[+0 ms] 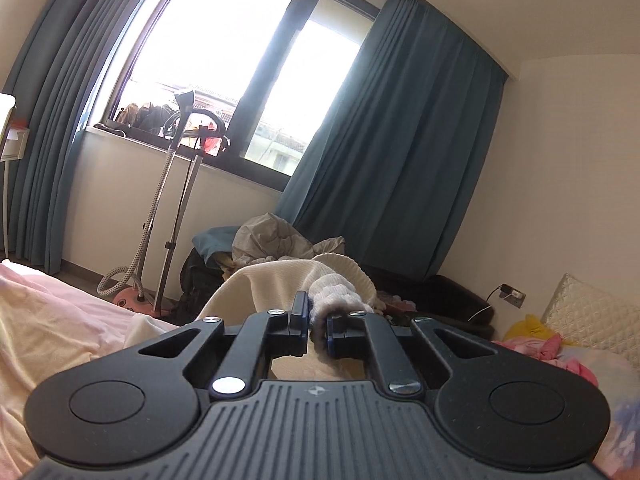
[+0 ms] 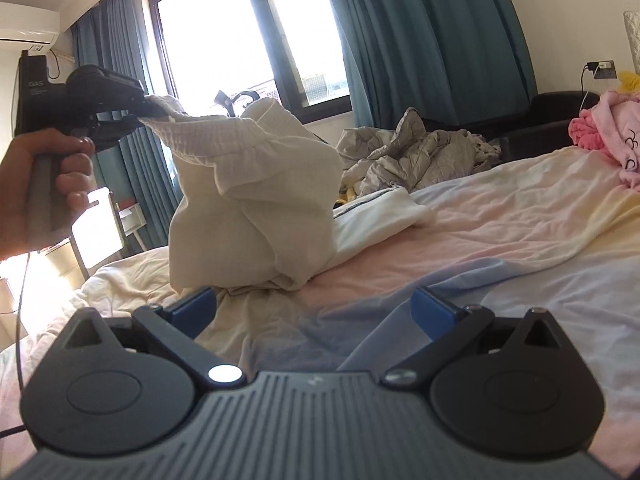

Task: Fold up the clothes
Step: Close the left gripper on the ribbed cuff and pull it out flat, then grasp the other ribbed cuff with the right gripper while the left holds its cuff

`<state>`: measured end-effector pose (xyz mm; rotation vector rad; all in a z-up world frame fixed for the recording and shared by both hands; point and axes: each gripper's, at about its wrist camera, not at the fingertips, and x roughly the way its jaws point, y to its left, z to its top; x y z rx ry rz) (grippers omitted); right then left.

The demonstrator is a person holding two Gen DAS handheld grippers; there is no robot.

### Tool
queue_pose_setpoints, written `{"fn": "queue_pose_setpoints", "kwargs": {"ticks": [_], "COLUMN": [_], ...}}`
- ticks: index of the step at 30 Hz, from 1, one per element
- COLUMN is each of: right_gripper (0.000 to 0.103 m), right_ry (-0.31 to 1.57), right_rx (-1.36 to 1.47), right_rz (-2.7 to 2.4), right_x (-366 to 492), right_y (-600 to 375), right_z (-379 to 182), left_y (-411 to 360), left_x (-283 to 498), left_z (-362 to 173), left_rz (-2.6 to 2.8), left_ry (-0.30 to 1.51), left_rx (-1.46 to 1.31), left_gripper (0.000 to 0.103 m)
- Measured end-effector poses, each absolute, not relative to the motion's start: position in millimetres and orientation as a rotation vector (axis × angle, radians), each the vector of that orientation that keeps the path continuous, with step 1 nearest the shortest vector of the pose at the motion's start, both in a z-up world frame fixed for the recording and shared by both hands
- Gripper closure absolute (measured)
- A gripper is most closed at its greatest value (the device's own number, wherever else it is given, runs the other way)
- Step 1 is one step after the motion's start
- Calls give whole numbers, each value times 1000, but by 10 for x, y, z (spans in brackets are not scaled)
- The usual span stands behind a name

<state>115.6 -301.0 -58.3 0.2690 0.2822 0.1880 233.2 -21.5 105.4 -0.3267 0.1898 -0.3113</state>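
The left claw (image 2: 140,114), a black two-finger tool held in a bare hand (image 2: 48,184), is clamped tight on the gathered elastic waistband of a cream-white woven cotton garment (image 2: 256,200). The garment hangs from that pinch, and its lower folds rest bunched on the bed with pale pink, yellow and blue sheets (image 2: 500,232). From the left wrist view the same waistband (image 1: 336,288) is squeezed between the two black fingers.

The right claw (image 2: 314,312) is spread wide, its blue-padded fingers (image 2: 430,306) well apart and holding nothing, low over the sheet just in front of the garment.

A black box on the wall near the hand bears small pale lettering that looks like "GAS" (image 2: 34,85); the finer print below is too small to read.

Behind the garment lie a second white piece of clothing with a dark zip edge (image 2: 376,212) and a crumpled grey quilted jacket (image 2: 416,156). A heap of pink clothes (image 2: 612,132) sits at the bed's far right. Teal curtains (image 2: 432,40) flank a bright window, and a standing garment steamer (image 1: 180,200) is below the sill.
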Motion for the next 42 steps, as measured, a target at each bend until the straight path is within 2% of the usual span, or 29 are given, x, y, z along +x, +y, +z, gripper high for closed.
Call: {"fn": "queue_pose_setpoints", "kwargs": {"ticks": [5,11,14,18,23,31,40,41,42], "right_gripper": [0,0,0,0,0,2,2,3,9], "right_ry": [250,200,199,230,306,489,563,577,586], "right_rx": [253,260,241,147,-2,-40,-96,-108,-106], "right_rz": [224,274,307,342,329,278,355,341,325], "right_x": [994,667,523,482,611,1096,982,998,1033], "right_y": [-2923,-2839,-2745,-2543,-2230,-2168,-2145,-2144,-2153], "right_z": [-448,-242,-160,-195,-355,-765,-770,-809,-844], "left_y": [86,422,685,945,1019,1097,1154,1158,1161], "left_x": [1430,877,866,961,861,996,1144,1161,1176], "left_z": [1053,520,126,-85,-229,-490,-645,-657,-669], "left_rz": [-322,-225,-167,-108,-154,-112,-58,-53,-48], "left_ry": [255,440,570,692,713,783,823,825,826], "left_rx": [-334,-314,-304,-315,-276,-325,-359,-362,-364], "left_gripper": [94,94,94,93,88,88,88,88,88]}}
